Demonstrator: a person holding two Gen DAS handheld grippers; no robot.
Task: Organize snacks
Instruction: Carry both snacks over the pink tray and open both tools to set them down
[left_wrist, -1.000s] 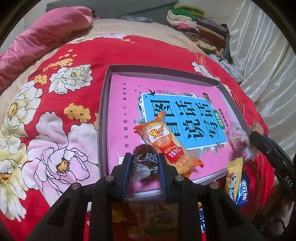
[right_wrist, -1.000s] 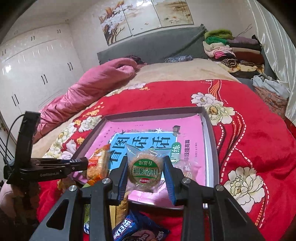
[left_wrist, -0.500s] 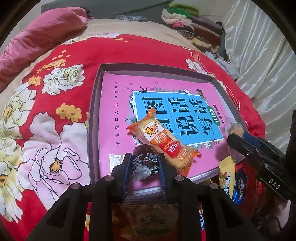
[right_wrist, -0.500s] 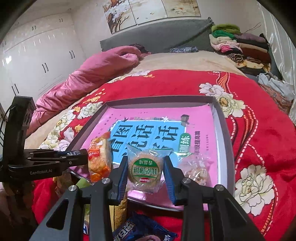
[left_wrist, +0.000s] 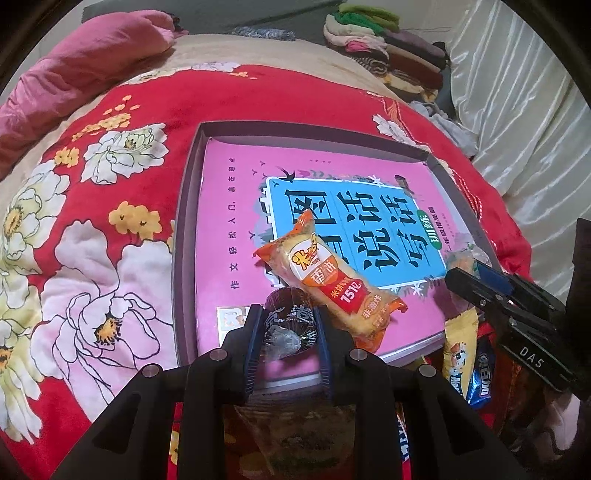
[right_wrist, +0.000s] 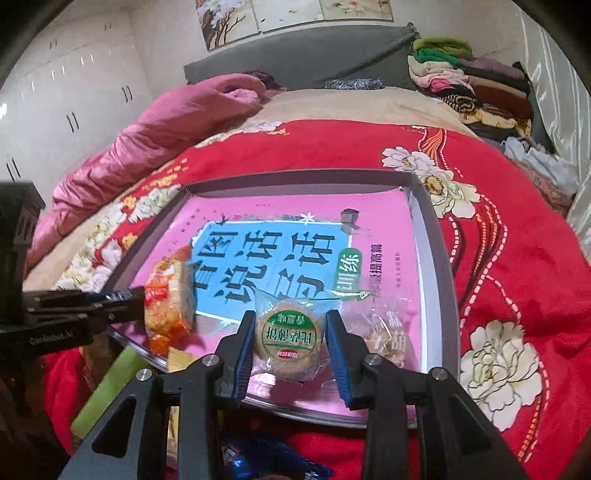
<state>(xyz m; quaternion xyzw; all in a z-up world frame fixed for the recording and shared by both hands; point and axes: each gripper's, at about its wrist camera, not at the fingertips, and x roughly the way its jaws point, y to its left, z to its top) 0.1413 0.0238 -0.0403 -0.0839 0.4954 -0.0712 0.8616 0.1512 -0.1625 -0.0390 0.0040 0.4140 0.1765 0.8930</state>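
Note:
A grey shallow tray (left_wrist: 184, 221) lined with a pink book lies on the red flowered blanket. An orange cracker packet (left_wrist: 328, 280) rests on the book. My left gripper (left_wrist: 288, 332) is shut on a dark round cake in clear wrap (left_wrist: 290, 325), low over the tray's near edge. In the right wrist view my right gripper (right_wrist: 290, 343) is shut on a round biscuit with a green label (right_wrist: 288, 338), just above the tray's (right_wrist: 432, 240) near side. The orange packet (right_wrist: 168, 306) lies to its left, beside the left gripper (right_wrist: 122, 301).
A clear-wrapped snack (right_wrist: 388, 332) lies on the book right of the biscuit. A yellow packet (left_wrist: 458, 354) and a blue packet (left_wrist: 480, 376) lie off the tray's near corner. Pink quilt (right_wrist: 166, 122) at left, folded clothes (right_wrist: 469, 81) at back right.
My right gripper has sunk and tipped down over the tray with the biscuit, reaching further into the left wrist view. The left gripper has held still with the cake.

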